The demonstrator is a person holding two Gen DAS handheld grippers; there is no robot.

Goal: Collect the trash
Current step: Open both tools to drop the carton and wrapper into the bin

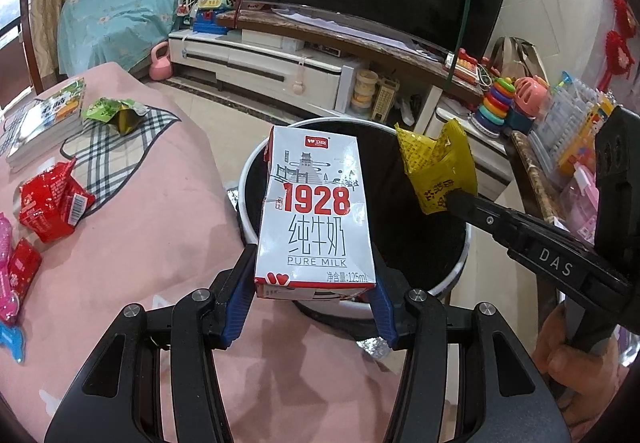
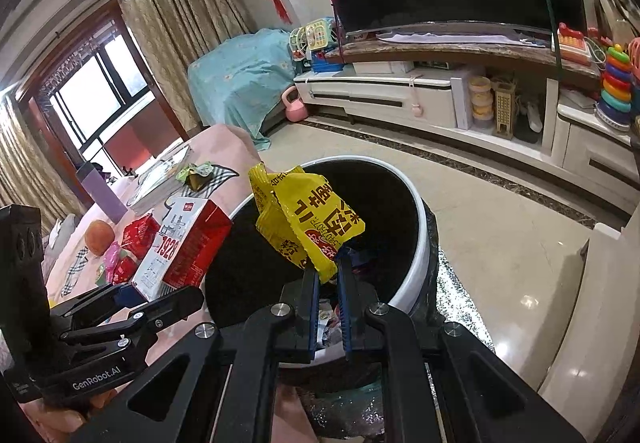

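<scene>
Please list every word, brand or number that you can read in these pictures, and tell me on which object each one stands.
"1928", "纯牛奶", "PURE MILK", "净含量:125ml": on the milk carton held in the left gripper.
"DAS": on the right gripper arm, seen from the left wrist view.
"GenRobot.AI": on the left gripper body, seen from the right wrist view.
Yellow wrapper in the right gripper: large upside-down Chinese print, not reliably readable.
Red wrappers on the table: too small.

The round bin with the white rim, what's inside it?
Through the right claw, the bin shows crumpled wrappers at the bottom. The yellow packet and claw cover the rest; the walls are dark.
</scene>
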